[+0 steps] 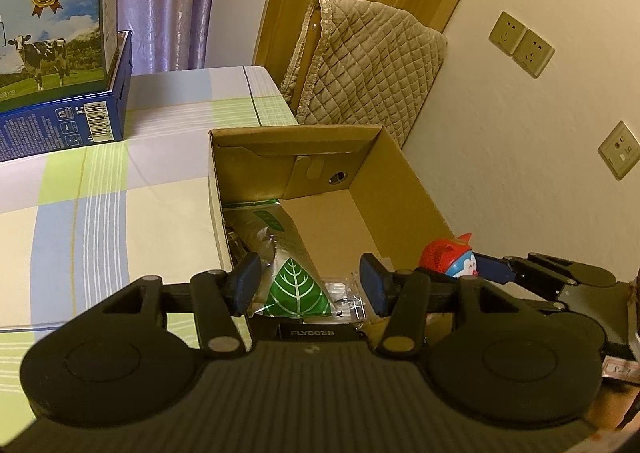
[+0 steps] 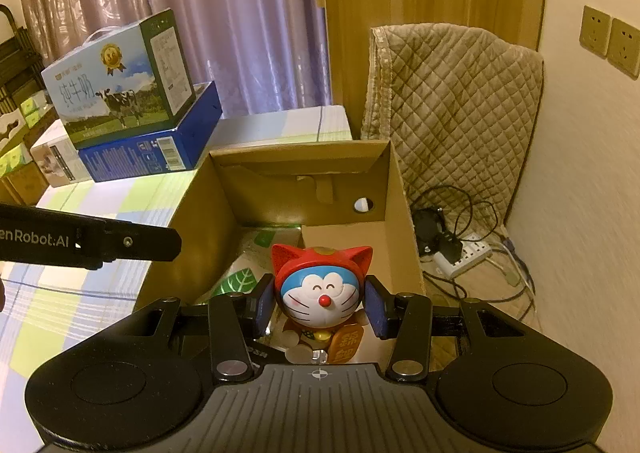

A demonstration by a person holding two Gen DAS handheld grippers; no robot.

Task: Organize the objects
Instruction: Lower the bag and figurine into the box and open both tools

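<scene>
my right gripper [image 2: 320, 307] has its pads pressed against both cheeks of the cat figurine [image 2: 322, 293], jaws partly closed around its round head, and it hangs over the near end of the cardboard box [image 2: 396, 189]. my left gripper [image 1: 308, 285] stands about as wide, with a dark object marked flycos at its root; whether the pads actually grip it i cannot tell. below it, inside the box, lie a leaf-print packet [image 1: 298, 293] and a clear plastic piece [image 1: 348, 295].

the head is smooth and curved, so i judge my hold could slide off upward or let the figurine swing. if i let go from up here it may tip, roll toward the bare floor of the box at 12 o'clock, or land on the packet at 10 o'clock and sit crooked. my two grippers are close, left one at 9 o'clock in the right view, so a sideways move could knock them together. the box sits near the table edge [image 2: 344, 121], with cables [image 2: 460, 253] on the floor at 3 o'clock; a shove could push it over.
</scene>
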